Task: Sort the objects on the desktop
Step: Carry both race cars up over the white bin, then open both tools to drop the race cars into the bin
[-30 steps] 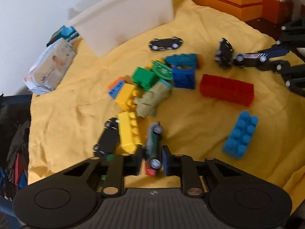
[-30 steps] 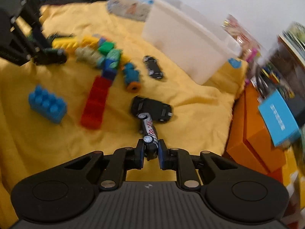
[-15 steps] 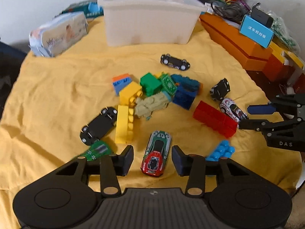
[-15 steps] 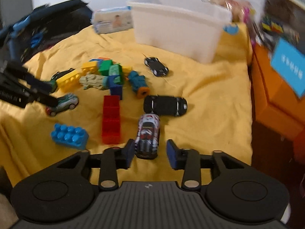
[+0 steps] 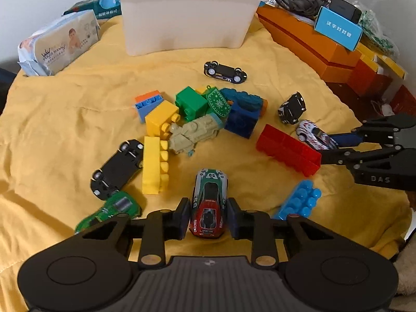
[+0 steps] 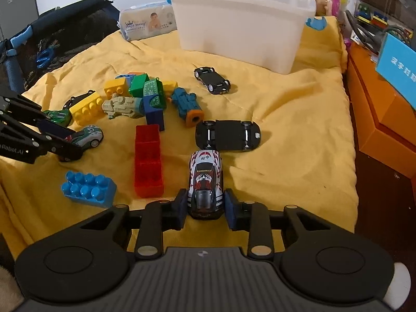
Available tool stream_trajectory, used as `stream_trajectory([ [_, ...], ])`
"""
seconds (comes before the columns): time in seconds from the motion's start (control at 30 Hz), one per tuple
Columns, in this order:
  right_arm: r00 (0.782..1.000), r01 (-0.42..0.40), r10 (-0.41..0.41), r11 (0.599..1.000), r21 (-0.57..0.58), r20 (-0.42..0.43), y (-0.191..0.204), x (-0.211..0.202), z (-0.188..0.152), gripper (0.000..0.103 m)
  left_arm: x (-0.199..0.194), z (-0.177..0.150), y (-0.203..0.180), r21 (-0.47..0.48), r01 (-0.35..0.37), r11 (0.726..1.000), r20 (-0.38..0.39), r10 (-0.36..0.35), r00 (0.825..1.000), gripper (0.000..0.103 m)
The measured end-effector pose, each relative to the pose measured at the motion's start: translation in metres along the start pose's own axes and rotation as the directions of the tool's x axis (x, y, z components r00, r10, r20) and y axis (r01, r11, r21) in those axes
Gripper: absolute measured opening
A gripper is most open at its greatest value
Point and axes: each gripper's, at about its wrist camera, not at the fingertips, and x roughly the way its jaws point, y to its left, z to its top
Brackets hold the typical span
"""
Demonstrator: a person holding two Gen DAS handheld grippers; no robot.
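Two cars, one per gripper. Left gripper (image 5: pixel 208 217) has just closed onto the green-red car (image 5: pixel 209 205); right gripper (image 6: pixel 206 208) likewise onto the white car (image 6: pixel 206 182). Both rest on the yellow cloth (image 5: pixel 65 119). Confirm firm side grip, then lift straight toward the white bin (image 5: pixel 184 15).

Blocks (image 5: pixel 197 119) cluster mid-cloth (image 5: pixel 65 119), bin (image 5: pixel 187 23) behind them (toy cars (image 5: pixel 225 69) scattered around).

Bare yellow cloth (image 6: pixel 299 135) lies open before the white bin (image 6: pixel 241 26).
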Motion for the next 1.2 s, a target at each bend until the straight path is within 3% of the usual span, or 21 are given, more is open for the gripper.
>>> stream_trajectory([
  [0.27,0.998,0.022,-0.024,0.999,0.032,0.051,-0.011,-0.023,0.017,0.032,-0.028,0.038,0.007,0.026,0.011,1.000,0.099,-0.014,0.995,0.033],
  [0.5,0.984,0.047,-0.049,0.999,0.015,0.172,-0.021,-0.037,0.066,0.032,-0.044,0.101,0.012,0.100,-0.030,0.994,0.225,0.007,0.974,0.033],
  [0.63,0.962,0.063,-0.064,0.998,0.013,0.264,-0.032,-0.039,0.107,0.032,-0.049,0.146,0.015,0.130,-0.063,0.990,0.295,0.022,0.955,0.033],
  [0.8,0.915,0.094,-0.090,0.996,0.010,0.394,-0.045,-0.040,0.165,0.032,-0.045,0.215,0.016,0.149,-0.103,0.983,0.381,0.039,0.924,0.033],
  [0.93,0.886,0.110,-0.125,0.992,0.059,0.447,-0.060,-0.025,0.209,0.033,-0.030,0.256,0.019,0.147,-0.133,0.980,0.438,0.056,0.897,0.033],
  [1.07,0.883,0.161,-0.176,0.984,0.071,0.436,-0.065,0.001,0.236,0.033,0.006,0.283,0.022,0.149,-0.148,0.978,0.403,0.077,0.912,0.033],
  [1.2,0.900,0.154,-0.174,0.985,0.081,0.399,-0.068,0.023,0.246,0.033,0.045,0.291,0.031,0.131,-0.146,0.981,0.326,0.097,0.941,0.033],
])
